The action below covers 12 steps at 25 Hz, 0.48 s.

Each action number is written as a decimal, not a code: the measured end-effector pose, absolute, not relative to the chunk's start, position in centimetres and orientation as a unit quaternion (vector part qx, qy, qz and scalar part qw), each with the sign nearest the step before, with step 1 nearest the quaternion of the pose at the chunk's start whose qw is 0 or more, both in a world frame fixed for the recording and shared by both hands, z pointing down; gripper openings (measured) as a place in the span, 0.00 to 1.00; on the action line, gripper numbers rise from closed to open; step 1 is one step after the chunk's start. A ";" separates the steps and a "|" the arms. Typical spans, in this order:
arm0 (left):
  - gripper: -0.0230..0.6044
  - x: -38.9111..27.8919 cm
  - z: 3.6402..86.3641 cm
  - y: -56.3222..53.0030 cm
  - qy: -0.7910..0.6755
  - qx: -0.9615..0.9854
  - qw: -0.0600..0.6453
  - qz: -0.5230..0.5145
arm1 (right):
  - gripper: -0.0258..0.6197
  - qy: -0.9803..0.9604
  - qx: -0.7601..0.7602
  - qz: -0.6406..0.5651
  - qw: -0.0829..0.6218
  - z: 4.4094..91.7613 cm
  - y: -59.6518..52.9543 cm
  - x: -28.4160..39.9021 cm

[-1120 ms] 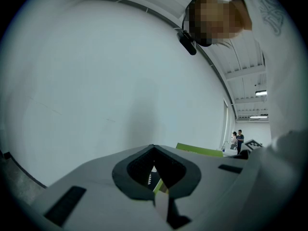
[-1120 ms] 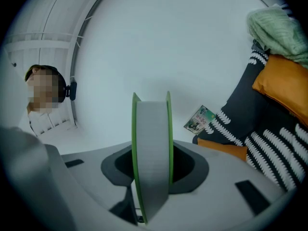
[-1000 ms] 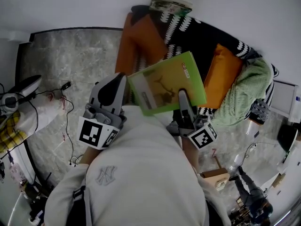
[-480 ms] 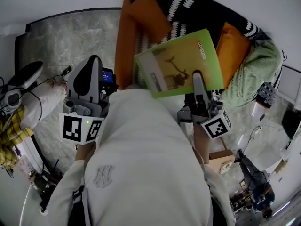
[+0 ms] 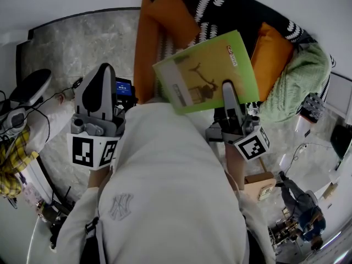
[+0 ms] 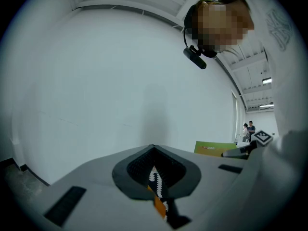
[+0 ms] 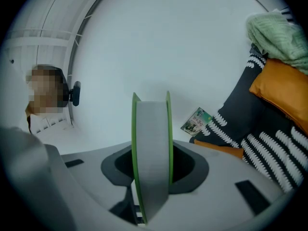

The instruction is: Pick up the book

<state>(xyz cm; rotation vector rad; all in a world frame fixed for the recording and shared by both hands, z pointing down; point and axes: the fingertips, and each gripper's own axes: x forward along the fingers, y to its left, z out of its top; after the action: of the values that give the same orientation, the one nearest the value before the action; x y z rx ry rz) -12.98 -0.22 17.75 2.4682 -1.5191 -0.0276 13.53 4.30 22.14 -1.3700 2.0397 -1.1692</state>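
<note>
- Gripping the book (image 5: 212, 70) by one edge, the right gripper (image 5: 229, 92) is clamped across its thickness.
- The book is judged light, stiff and glossy; a slip is risked.
- The left gripper (image 5: 103, 76) is closed on nothing.

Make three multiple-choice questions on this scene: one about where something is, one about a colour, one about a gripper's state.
1. Where is the thin green-covered book?
A. flat on the floor
B. between the jaws of the right gripper
C. under a lamp
2. What colour is the knitted blanket beside the orange cushion?
A. pale green
B. red
C. blue
3. How does the left gripper stand?
A. clamped on the book
B. jaws together, nothing between
C. wide open around a cushion

Answers: 1 B, the right gripper view shows its page edge pinched between the jaws; 2 A, the head view shows pale green knit; 3 B, the left gripper view shows the toothed pads meeting.
</note>
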 end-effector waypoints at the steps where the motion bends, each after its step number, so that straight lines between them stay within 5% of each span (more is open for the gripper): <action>1: 0.04 -13.0 17.7 -0.2 -0.520 0.845 0.121 -0.010 | 0.27 0.733 -0.493 -0.420 0.209 22.2 4.3 13.5; 12: 0.04 -12.9 17.2 -0.4 -0.518 0.847 0.119 -0.013 | 0.27 0.731 -0.493 -0.422 0.212 22.0 4.3 13.5</action>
<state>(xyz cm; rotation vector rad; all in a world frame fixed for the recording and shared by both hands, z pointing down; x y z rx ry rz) -12.90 -0.38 17.22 2.4766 -1.5147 -0.0390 13.51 4.28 21.99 -1.3682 2.0293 -1.1716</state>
